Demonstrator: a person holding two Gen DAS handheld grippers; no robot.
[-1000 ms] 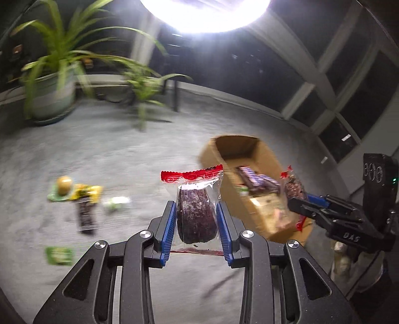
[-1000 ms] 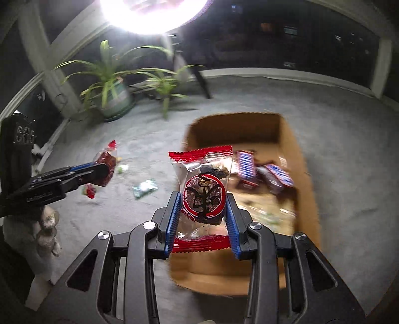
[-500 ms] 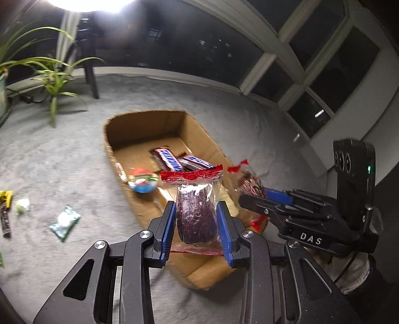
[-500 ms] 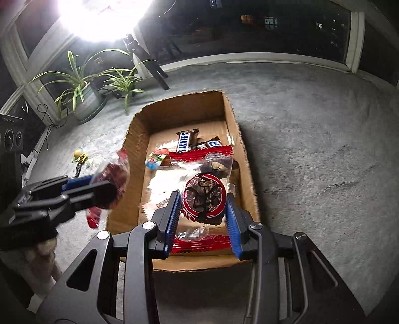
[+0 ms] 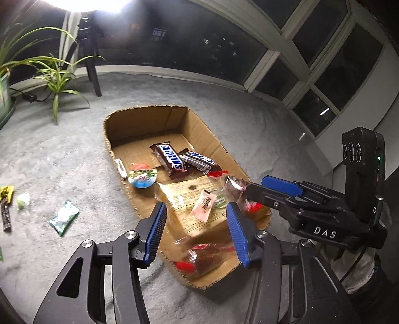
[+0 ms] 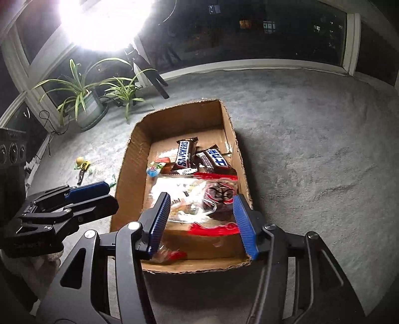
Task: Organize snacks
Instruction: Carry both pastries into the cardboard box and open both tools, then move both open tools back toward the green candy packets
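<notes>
Below both parted, just-opened tongs (image 5: 195, 230) (image 6: 200, 223), an open brown cardboard box (image 5: 139, 124) is set on grey carpet (image 5: 49, 154); nothing is gripped.

Grey carpet (image 5: 249, 119) covered the floor, potted spider plants (image 6: 82, 97) stood by dark windows (image 5: 311, 72), a bright lamp (image 6: 99, 22) glared above black tripod legs (image 5: 93, 74).

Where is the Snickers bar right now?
In the left wrist view, the Snickers bar lies inside the cardboard box, beside another dark chocolate bar and right of a round candy.
</notes>
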